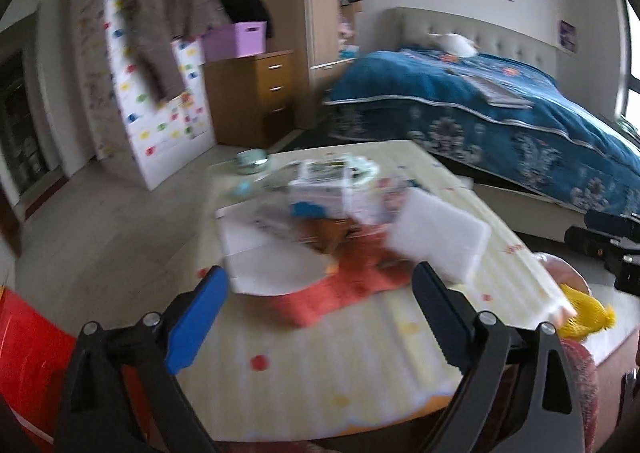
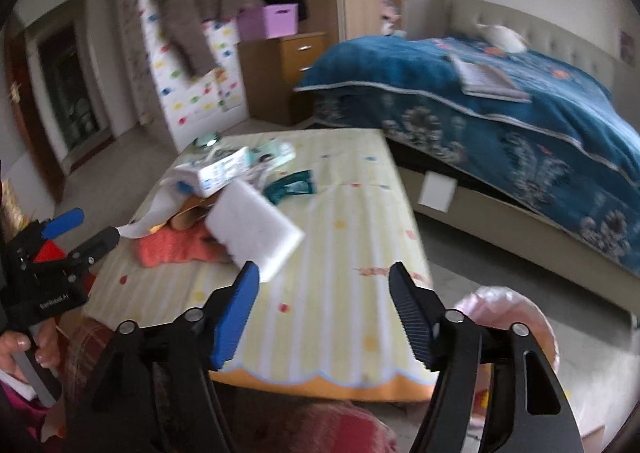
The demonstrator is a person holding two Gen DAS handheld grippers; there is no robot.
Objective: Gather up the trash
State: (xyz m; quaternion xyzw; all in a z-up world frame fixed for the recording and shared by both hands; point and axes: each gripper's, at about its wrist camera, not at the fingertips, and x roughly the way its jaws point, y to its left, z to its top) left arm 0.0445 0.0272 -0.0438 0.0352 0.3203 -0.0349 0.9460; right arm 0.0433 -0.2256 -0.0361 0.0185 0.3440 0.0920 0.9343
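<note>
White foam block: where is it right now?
The white foam block lies on the striped mat, overlapping the orange cloth at the edge of the trash pile. In the right wrist view it sits just beyond the open right gripper.

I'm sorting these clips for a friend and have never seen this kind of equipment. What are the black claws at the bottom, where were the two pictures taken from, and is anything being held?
No robot here: a person carries a handheld two-finger claw in each hand, with a wide-angle camera on each looking along its fingers. One picture looks past the left gripper, the other past the right gripper. In the right view, the left gripper appears again at the left edge with the person's hand on its handle. Both claws are open and hold nothing. Ahead, on a striped floor mat, lies a litter pile: a white foam block, an orange cloth, a small carton and paper scraps.
</note>
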